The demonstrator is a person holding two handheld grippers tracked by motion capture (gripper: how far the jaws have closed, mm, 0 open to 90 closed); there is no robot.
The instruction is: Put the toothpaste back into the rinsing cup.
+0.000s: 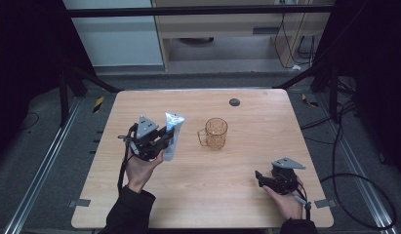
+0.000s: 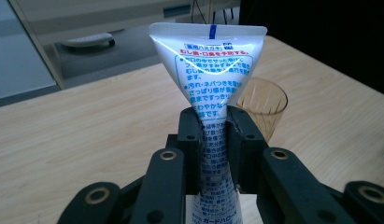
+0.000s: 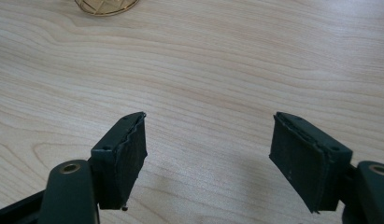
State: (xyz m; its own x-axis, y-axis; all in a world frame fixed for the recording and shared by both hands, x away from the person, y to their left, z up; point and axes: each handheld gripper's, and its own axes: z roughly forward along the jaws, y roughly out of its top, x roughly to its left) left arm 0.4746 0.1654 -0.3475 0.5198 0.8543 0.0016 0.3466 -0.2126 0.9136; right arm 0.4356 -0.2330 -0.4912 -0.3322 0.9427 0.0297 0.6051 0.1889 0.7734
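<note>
Nearest the high camera, two dark-sleeved forearms come in from the bottom edge, each hand holding a black two-jaw gripper above the pale wooden table (image 1: 237,204). At the left, the left gripper (image 1: 168,137) is raised off the table, its jaws clamped on the middle of a white plastic toothpaste tube with blue and red print (image 1: 172,135). In the left gripper view the tube (image 2: 211,70) stands upright between the jaws, its flat crimped end uppermost. Just right of it, near the table's middle, an amber transparent glass mug with a handle (image 1: 215,133) stands upright; its handle faces left. A small dark round disc (image 1: 234,102) lies near the far edge. At the right, the right gripper (image 1: 260,177) sits low near the front edge, its jaws spread wide over bare wood, holding nothing.
</note>
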